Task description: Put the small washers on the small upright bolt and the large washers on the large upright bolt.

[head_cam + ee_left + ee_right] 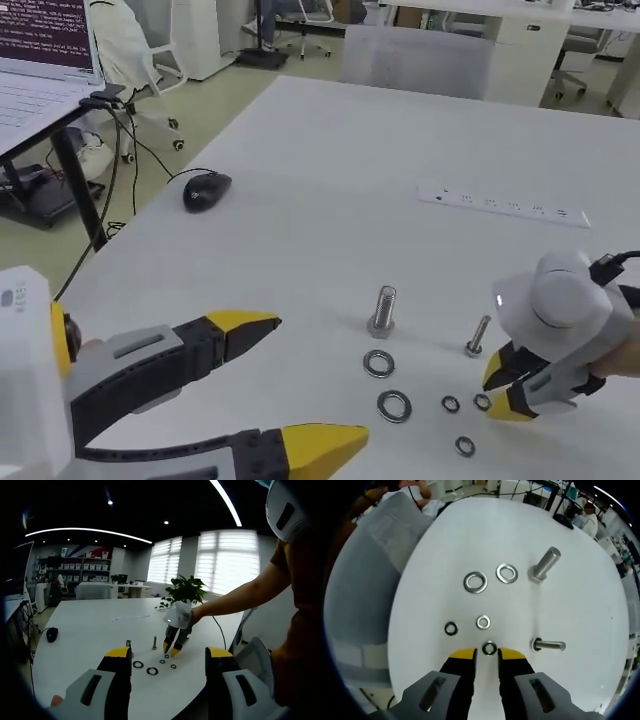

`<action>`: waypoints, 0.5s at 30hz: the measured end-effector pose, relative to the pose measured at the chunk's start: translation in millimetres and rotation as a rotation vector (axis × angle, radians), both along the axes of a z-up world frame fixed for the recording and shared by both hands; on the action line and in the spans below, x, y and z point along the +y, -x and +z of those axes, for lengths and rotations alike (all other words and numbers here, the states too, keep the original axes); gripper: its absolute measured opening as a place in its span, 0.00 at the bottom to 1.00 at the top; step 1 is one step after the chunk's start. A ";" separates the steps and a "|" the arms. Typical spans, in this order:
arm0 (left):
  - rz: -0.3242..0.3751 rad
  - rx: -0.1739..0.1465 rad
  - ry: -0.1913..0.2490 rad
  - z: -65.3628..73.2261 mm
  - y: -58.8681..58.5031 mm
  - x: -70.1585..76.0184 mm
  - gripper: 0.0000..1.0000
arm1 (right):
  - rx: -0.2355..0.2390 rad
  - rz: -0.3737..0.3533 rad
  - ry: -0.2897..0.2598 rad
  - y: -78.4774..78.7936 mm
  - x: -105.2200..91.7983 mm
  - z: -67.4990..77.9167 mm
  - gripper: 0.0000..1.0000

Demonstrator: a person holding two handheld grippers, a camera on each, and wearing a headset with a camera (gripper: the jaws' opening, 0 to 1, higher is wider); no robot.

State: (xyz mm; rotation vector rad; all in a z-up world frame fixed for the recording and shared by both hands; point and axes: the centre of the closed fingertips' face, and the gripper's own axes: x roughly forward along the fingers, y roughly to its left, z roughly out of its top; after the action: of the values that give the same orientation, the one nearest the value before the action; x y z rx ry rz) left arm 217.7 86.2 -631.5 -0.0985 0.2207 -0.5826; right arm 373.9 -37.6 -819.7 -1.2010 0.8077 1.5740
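Observation:
The large upright bolt (pixel 383 310) (pixel 545 564) and the small upright bolt (pixel 478 337) (pixel 549 644) stand on the white table (pixel 320 200). Two large washers (pixel 378 363) (pixel 394 405) lie flat in front of the large bolt. Three small washers (pixel 450 404) (pixel 482 402) (pixel 465 446) lie near the small bolt. My right gripper (pixel 500 395) (pixel 488 655) is low over the table, narrowly open, its yellow tips on either side of one small washer (pixel 489 648). My left gripper (pixel 300 385) (pixel 168 653) hovers wide open at the near left, holding nothing.
A black mouse (pixel 206 190) lies at the far left of the table and a white power strip (pixel 503 205) at the far right. A laptop (pixel 45 60) sits on a side desk to the left. The person's arm (pixel 235 597) reaches in from the right.

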 end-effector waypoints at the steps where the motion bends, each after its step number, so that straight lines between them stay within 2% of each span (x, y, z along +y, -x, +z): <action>1: 0.000 0.001 0.001 -0.5 -0.2 0.3 0.59 | 0.001 0.001 0.000 -0.2 0.3 -0.5 0.18; 6: 0.000 0.011 0.000 -4.1 -1.4 0.7 0.59 | 0.009 0.002 0.011 0.4 0.1 -5.9 0.18; 15: -0.004 0.014 0.006 -7.0 -4.6 1.1 0.59 | 0.029 0.007 0.010 1.3 0.2 -6.6 0.18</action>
State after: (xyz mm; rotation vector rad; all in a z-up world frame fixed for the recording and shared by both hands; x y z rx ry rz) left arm 222.4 87.3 -638.5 -0.1083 0.2323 -0.5867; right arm 372.6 -37.5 -826.3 -1.1916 0.8321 1.5979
